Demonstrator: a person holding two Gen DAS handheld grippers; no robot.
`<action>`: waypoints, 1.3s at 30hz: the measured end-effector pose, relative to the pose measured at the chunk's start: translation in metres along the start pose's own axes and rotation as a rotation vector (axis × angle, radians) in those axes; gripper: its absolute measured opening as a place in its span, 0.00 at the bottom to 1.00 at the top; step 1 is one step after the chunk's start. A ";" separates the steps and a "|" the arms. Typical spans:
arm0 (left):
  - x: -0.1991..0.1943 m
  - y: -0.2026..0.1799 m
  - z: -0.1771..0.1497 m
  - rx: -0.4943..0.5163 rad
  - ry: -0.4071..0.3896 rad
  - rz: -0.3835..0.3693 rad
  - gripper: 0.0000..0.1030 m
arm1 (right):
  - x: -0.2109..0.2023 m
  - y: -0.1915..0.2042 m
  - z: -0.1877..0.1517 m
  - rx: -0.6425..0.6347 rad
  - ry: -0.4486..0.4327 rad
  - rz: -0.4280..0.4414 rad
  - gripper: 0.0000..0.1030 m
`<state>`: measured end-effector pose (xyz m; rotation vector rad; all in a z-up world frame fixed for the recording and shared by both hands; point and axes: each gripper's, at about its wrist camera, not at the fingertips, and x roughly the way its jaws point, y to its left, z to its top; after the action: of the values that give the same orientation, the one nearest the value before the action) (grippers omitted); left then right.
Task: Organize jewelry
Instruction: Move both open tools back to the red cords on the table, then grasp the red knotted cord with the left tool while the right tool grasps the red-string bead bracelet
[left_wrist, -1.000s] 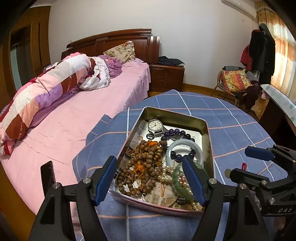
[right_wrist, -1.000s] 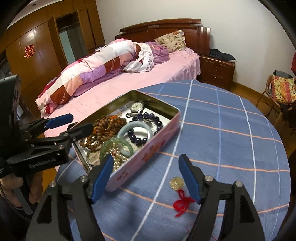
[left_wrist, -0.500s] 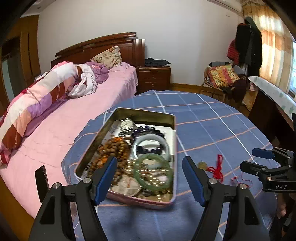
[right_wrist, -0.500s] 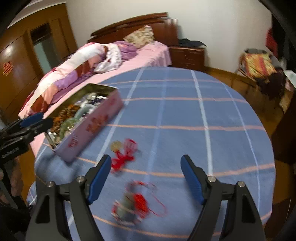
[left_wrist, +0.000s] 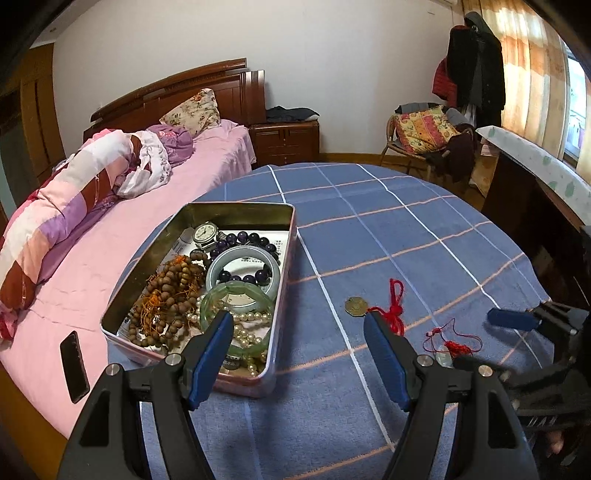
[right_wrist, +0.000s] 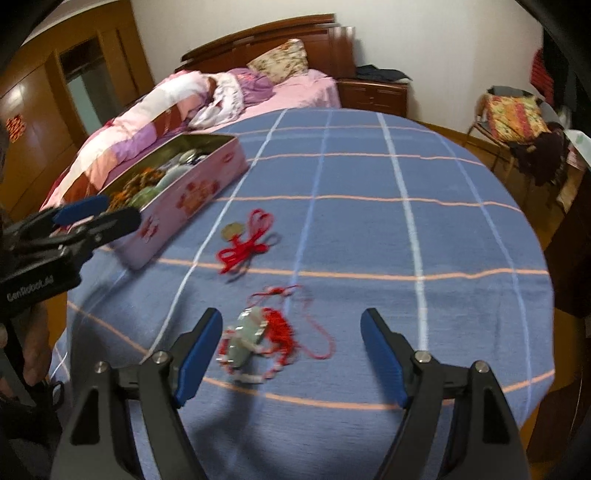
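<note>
Bedroom, round table under blue checked tablecloth (right_wrist: 369, 229): our right gripper (right_wrist: 291, 354) hangs released over pale green jade pendant on red tasselled cord (right_wrist: 255, 339), near table's near edge. Left gripper (left_wrist: 298, 354) released too, empty, by pink rectangular jewelry tin (left_wrist: 284, 266) at left edge. Brass octagonal coin on red knotted cord (left_wrist: 355, 306) lies between. We risk pinching loose cord or cloth only, leaving pendant to swing and slip.

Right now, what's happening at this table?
A person with two handheld grippers is sorting jewelry. The right gripper is open, low over a jade pendant on red cord on the blue tablecloth, gripping nothing. The left gripper hangs open near the pink tin, already full of beads and bangles. A coin charm with a red knot also lies loose on the cloth.
</note>
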<state>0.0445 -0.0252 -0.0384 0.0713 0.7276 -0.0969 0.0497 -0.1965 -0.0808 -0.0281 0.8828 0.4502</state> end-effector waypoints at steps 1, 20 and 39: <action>-0.001 0.000 0.000 -0.001 -0.001 0.000 0.71 | 0.003 0.002 -0.001 -0.009 0.005 0.000 0.78; 0.011 -0.027 0.002 0.049 0.018 -0.049 0.71 | 0.006 -0.021 0.000 -0.025 -0.011 -0.129 0.13; 0.081 -0.065 0.005 0.074 0.202 -0.161 0.49 | 0.004 -0.045 0.004 0.040 -0.046 -0.135 0.13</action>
<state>0.1005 -0.0952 -0.0905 0.0942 0.9314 -0.2737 0.0724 -0.2352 -0.0889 -0.0404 0.8390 0.3058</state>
